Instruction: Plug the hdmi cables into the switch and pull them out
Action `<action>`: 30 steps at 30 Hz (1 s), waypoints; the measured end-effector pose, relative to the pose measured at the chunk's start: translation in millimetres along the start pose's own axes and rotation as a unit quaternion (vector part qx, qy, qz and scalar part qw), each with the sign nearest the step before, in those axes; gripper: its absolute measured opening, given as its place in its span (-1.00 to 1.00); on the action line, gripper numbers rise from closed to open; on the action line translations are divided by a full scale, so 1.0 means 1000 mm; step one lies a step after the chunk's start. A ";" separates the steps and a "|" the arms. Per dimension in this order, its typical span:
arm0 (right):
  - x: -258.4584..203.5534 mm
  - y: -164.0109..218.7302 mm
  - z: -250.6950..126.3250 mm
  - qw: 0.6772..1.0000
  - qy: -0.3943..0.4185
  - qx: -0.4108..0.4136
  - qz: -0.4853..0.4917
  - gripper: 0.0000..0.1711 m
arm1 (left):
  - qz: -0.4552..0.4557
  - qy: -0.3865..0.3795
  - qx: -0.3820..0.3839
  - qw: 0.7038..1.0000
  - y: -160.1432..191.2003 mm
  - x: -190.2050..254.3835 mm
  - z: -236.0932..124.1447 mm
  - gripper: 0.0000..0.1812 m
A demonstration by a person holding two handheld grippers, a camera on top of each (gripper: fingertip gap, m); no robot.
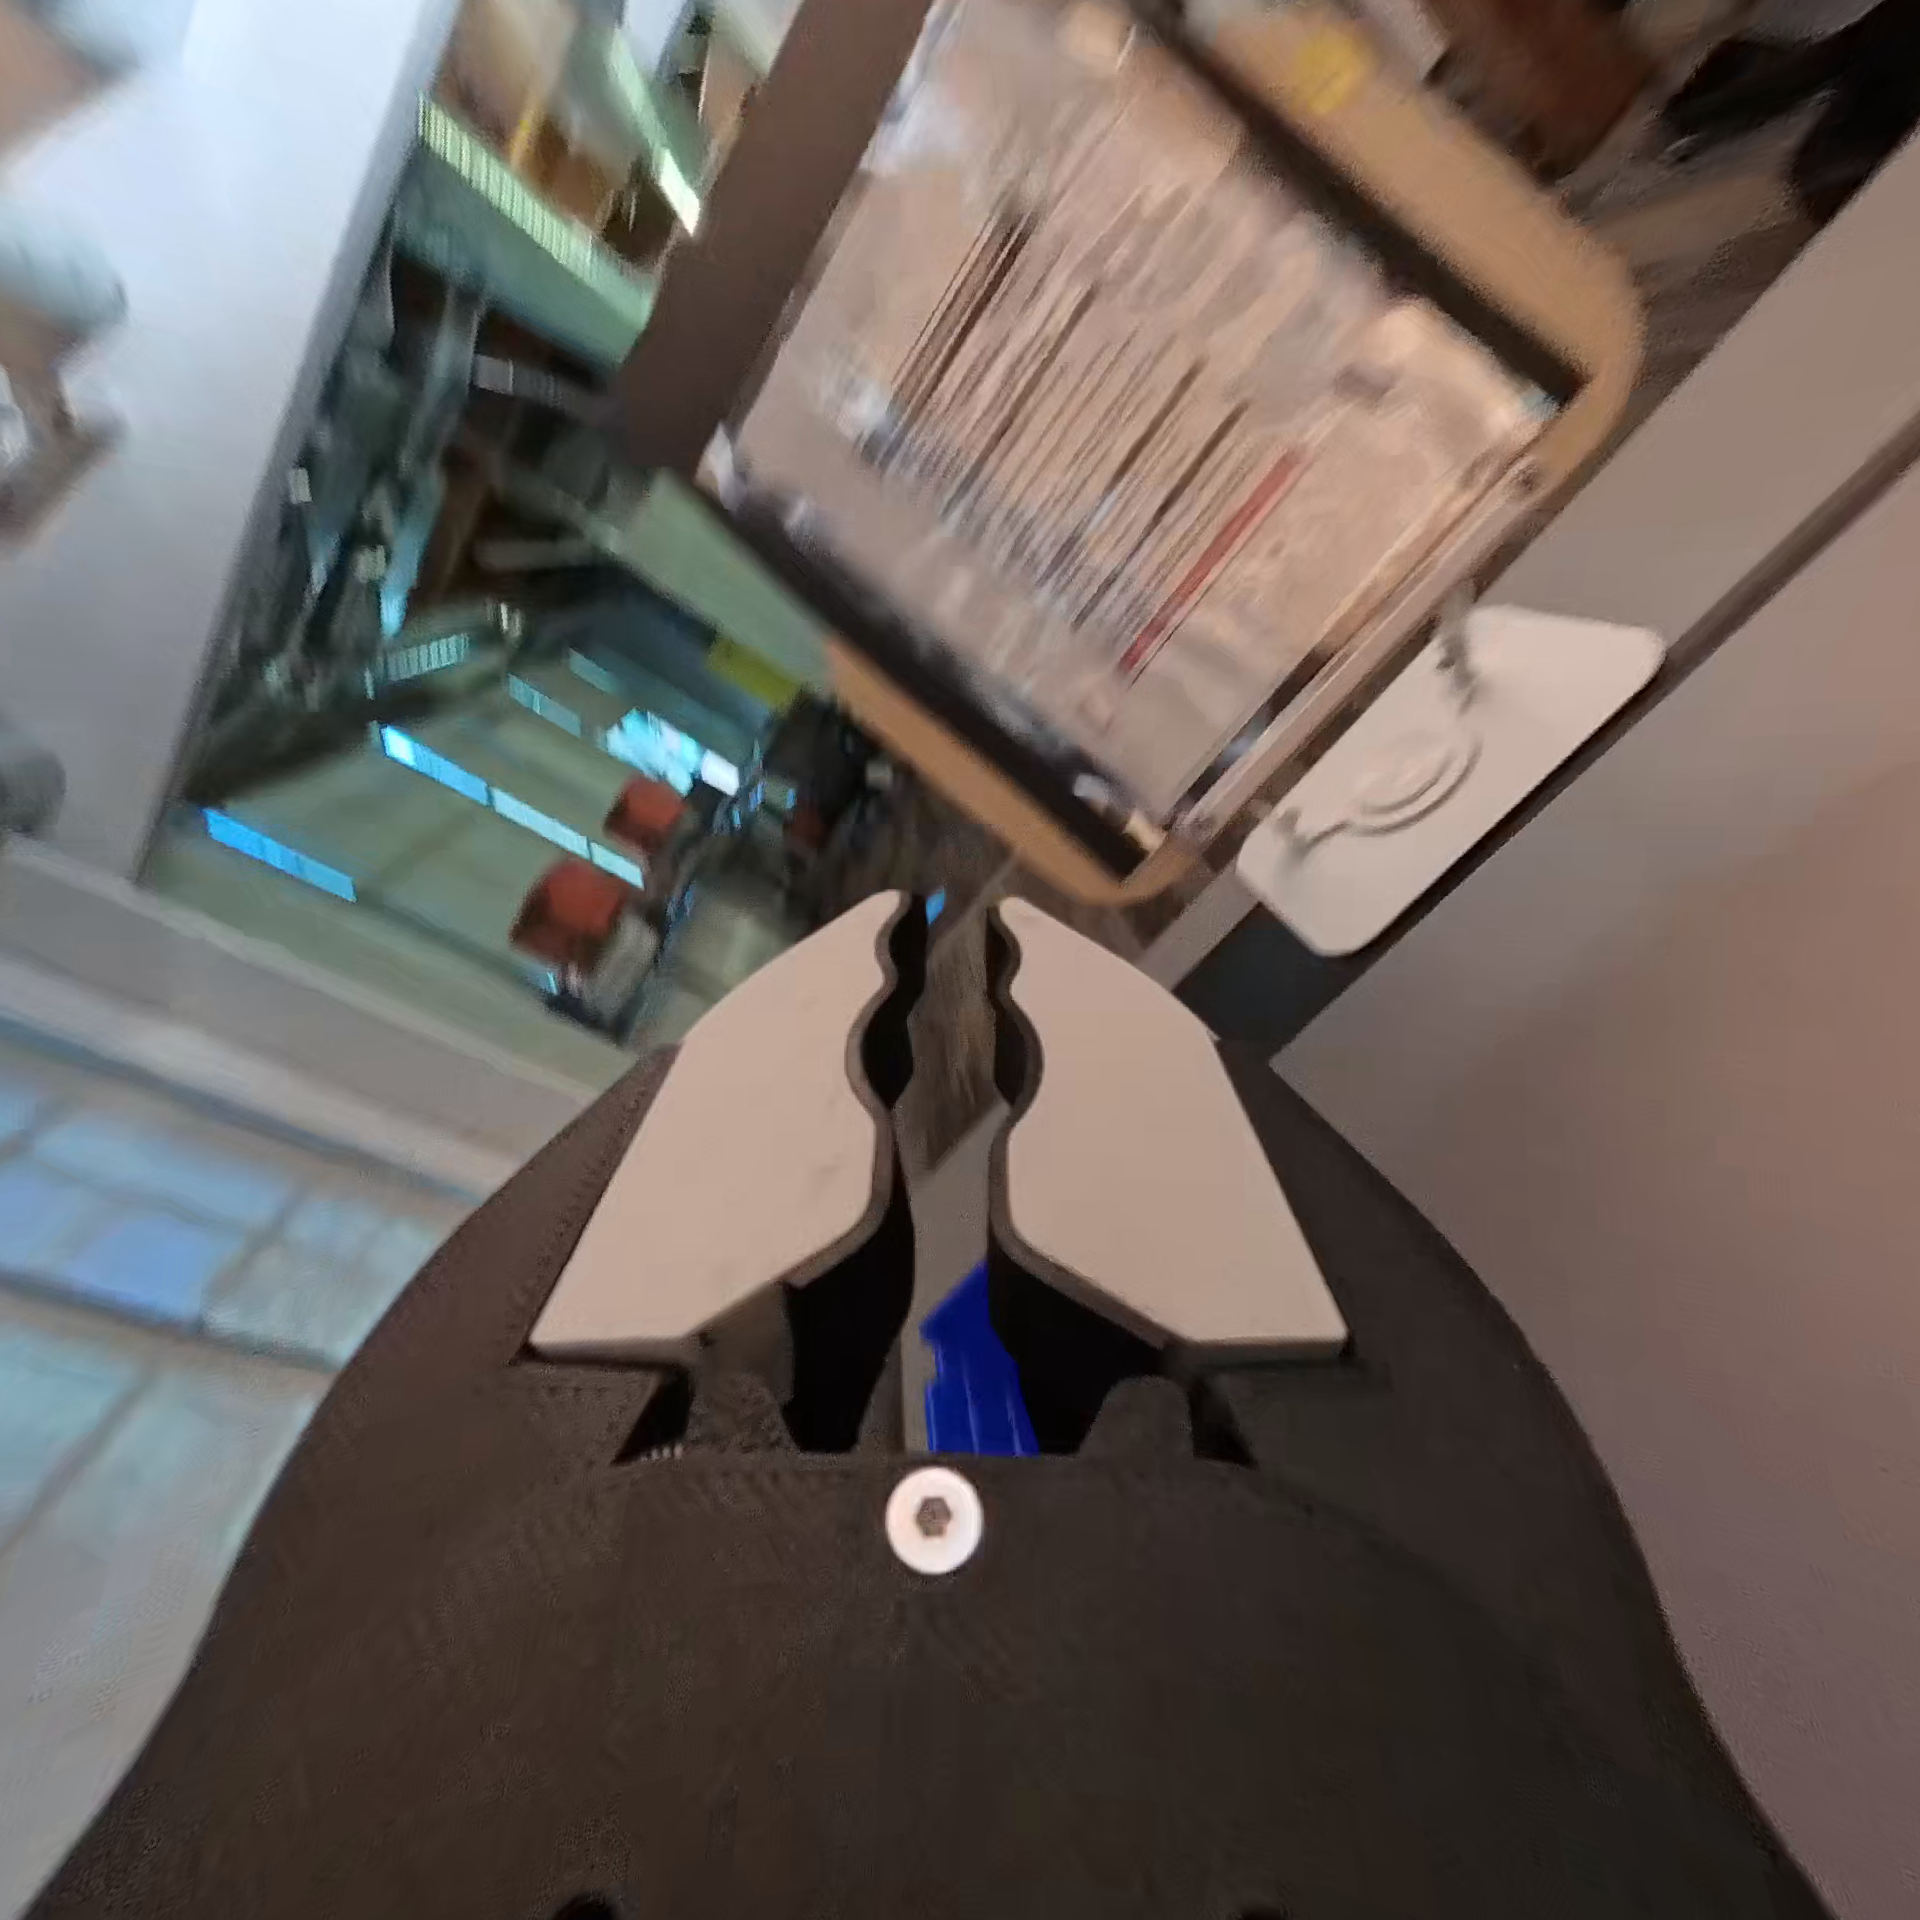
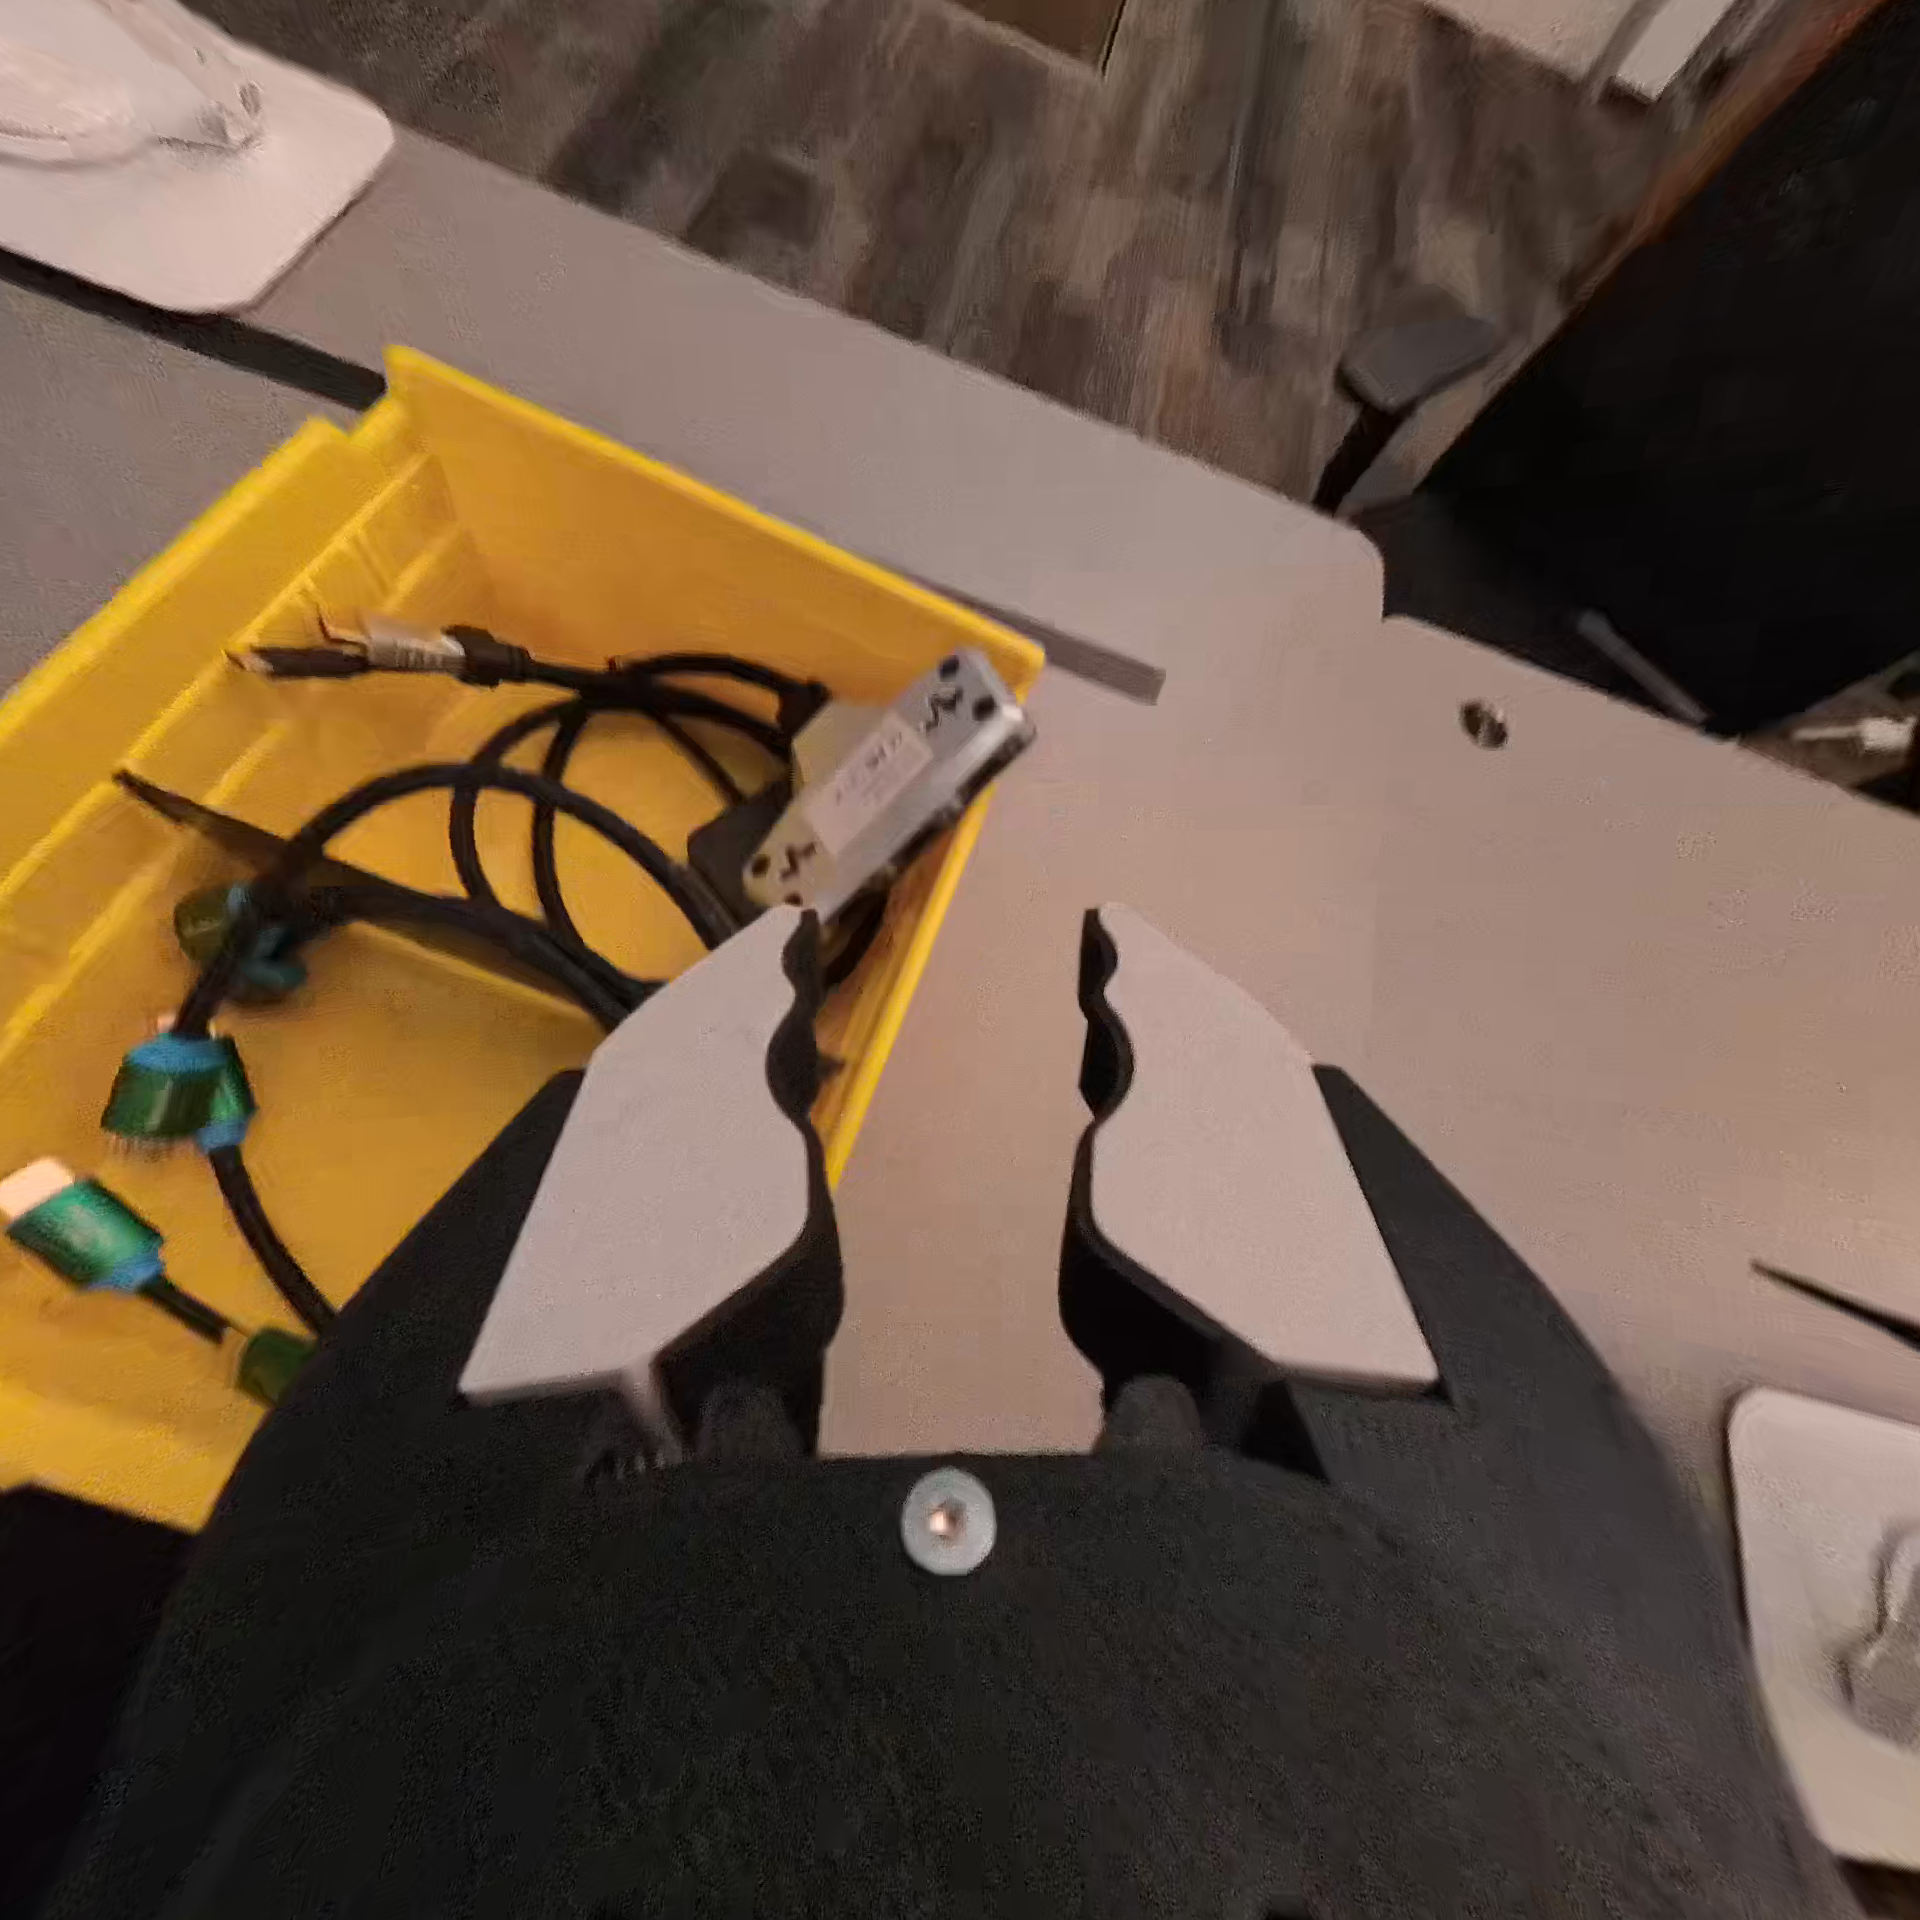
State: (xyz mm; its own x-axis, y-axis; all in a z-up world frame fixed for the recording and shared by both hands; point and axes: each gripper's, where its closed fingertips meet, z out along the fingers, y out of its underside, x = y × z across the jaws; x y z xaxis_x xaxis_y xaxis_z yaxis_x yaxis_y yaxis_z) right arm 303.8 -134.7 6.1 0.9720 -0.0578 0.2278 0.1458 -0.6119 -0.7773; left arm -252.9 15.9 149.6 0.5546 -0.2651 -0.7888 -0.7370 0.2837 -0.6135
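- Left wrist view: heavy motion blur, cam tilted up and sideways, pointed away from the work.
- Left gripper (image 1: 954, 920) was nearly clenched, only a thin slit between the tips, nothing held. Small blue part visible low in the gap near the base (prob. gripper hardware, can't confirm).
- Beyond it: a clear panel with a tan rim (image 1: 1195, 436), a white plate (image 1: 1455, 769) on the grey table (image 1: 1610, 1195), shelving in the bkgd. No cables or switch in this view.
- Right wrist view: right gripper (image 2: 945, 920) was released, jaws wide apart, empty, hovering over bare table (image 2: 1351, 831) just beside the yellow bin (image 2: 582, 499).
- Switch (image 2: 894, 779), a small silver box, was propped tilted at the bin's right-hand corner, upper end leaning on the rim. A black plug looked seated at its lower-left side, but too blurry to be sure.
- HDMI cables (image 2: 582, 821), black braided, were coiled inside the bin. Green-shell plugs lay loose at the left: one with a bare metal tip (image 2: 73, 1226), another (image 2: 177, 1091) above it. A further plug with a silver shell (image 2: 416, 649) sat near the bin's back wall.
- Step (my read): very start or between cycles, nothing grasped, at least two plugs unplugged.
- Next move calls for: swing the right gripper left into the bin, close on the switch body or a green plug shell, not the cord. Left needs to come back down to steady the other part. Ports are small, so alignment of plug to slot is the hard bit, and the switch may slide off the rim when touched.
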 end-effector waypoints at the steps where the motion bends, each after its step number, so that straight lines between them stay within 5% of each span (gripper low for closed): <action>1: 0.003 0.018 -0.002 0.999 -0.007 -0.034 0.009 -0.42 | -0.037 0.000 -0.027 0.999 0.020 -0.015 -0.003 -0.89; 5: -0.013 0.059 0.002 0.989 -0.111 -0.088 0.038 -0.43 | -0.215 0.018 -0.140 0.966 0.113 -0.054 -0.019 -0.68; 12: -0.025 0.066 0.024 0.969 -0.156 -0.153 0.117 -0.54 | -0.380 0.017 -0.388 0.840 0.284 -0.053 -0.055 -0.37; 17: -0.037 0.085 0.035 0.943 -0.172 -0.231 0.164 -0.73 | -0.458 0.125 -0.439 0.763 0.314 -0.006 -0.044 -0.26; 22: -0.038 0.090 0.043 0.934 -0.167 -0.254 0.187 -0.81 | -0.470 0.201 -0.515 0.688 0.338 0.041 -0.046 -0.59; 27: -0.040 0.093 0.046 0.934 -0.168 -0.266 0.168 -0.81 | -0.417 0.239 -0.559 0.676 0.350 0.059 -0.055 -0.94; 30: -0.057 0.086 0.045 0.926 -0.213 -0.262 0.167 -0.79 | -0.346 0.277 -0.570 0.692 0.339 0.069 -0.056 -0.93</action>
State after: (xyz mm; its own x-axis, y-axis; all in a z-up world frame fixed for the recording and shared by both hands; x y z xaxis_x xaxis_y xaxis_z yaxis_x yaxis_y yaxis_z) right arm 269.4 -148.2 -100.5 0.9475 -0.0656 -0.3131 -0.1779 -0.9215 -0.3452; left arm -486.3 41.9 -110.4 0.9267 -0.3757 0.0089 -0.3696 -0.9155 -0.1588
